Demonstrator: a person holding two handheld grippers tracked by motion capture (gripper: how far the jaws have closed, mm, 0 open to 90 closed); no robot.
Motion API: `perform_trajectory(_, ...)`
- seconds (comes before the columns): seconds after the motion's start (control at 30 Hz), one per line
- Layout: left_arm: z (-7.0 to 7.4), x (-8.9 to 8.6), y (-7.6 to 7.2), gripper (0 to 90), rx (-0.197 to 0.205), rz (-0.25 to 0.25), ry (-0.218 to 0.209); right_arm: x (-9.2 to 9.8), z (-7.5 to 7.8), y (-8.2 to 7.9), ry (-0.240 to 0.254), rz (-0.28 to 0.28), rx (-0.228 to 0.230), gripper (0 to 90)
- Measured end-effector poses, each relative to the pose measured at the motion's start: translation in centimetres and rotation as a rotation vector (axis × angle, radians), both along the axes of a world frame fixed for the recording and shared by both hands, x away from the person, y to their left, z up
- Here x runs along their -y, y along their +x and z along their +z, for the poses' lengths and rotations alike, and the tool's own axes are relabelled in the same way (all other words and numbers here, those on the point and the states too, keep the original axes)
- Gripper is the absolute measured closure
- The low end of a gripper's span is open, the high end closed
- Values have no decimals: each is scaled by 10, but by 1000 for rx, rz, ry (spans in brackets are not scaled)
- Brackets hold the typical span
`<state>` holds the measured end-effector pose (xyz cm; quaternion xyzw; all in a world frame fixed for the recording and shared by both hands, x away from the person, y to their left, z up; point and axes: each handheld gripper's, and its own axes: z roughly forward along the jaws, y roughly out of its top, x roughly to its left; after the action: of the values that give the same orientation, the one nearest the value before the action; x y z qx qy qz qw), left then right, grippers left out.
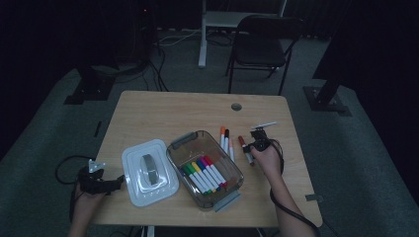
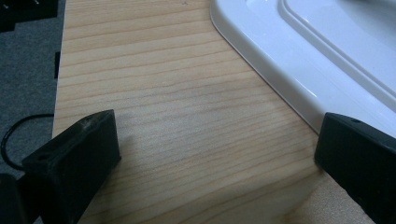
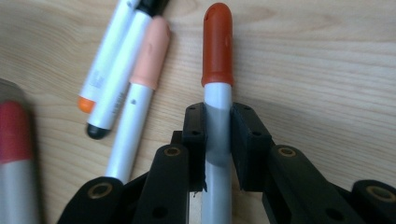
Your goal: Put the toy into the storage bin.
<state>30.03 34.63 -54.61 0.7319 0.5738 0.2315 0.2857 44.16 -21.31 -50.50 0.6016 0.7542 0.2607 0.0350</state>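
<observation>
A red-capped marker (image 3: 217, 46) with a grey-white barrel lies on the wooden table, and my right gripper (image 3: 218, 119) is shut on its barrel just below the cap. In the high view that marker (image 1: 243, 144) sits right of the clear box, with the right gripper (image 1: 256, 146) over it. My left gripper (image 2: 217, 135) stands open low over bare wood, with nothing between its jaws; the white lid (image 2: 299, 60) runs past its right jaw. The left gripper (image 1: 117, 182) is at the table's left front edge, beside the lid (image 1: 165, 185).
A clear plastic box (image 1: 180, 140) with grey latches holds several coloured markers (image 1: 205, 173). Three loose markers lie beside the red one: peach-capped (image 3: 150, 51), black-tipped (image 3: 116, 79) and orange-tipped (image 3: 95, 74). A folding chair (image 1: 259, 47) stands beyond the table's far edge.
</observation>
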Motion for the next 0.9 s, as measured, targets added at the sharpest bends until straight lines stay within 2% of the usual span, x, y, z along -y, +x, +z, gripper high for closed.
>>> perform_trajectory(0.07, 0, 0, 0, 5, 0, 0, 0, 4, 13, -5, 32, -16, 5, 766)
perform_trajectory(0.17, 0, 0, 0, 5, 0, 0, 0, 6, 26, -10, 52, -17, 27, 766)
perform_trajectory(0.2, 0, 0, 0, 5, 0, 0, 0, 6, 26, -10, 52, -17, 27, 766)
perform_trajectory(0.3, 0, 0, 0, 5, 0, 0, 0, 7, 40, -16, 96, -8, 44, 766)
perform_trajectory(0.43, 0, 0, 0, 5, 0, 0, 0, 5, 60, -26, 125, 15, 94, 766)
perform_trajectory(0.5, 0, 0, 0, 5, 0, 0, 0, 2, 71, -32, 146, 36, 115, 766)
perform_trajectory(0.53, 0, 0, 0, 5, 0, 0, 0, -3, 82, -38, 159, 61, 127, 766)
perform_trajectory(0.57, 0, 0, 0, 5, 0, 0, 0, -3, 82, -38, 159, 61, 127, 766)
perform_trajectory(0.8, 0, 0, 0, 5, 1, -1, 1, -23, 117, -56, 212, 151, 181, 766)
perform_trajectory(0.83, 0, 0, 0, 5, 1, 2, -2, -28, 124, -60, 235, 177, 191, 766)
perform_trajectory(0.9, 0, 0, 0, 5, 2, 1, -1, -35, 131, -64, 237, 201, 203, 766)
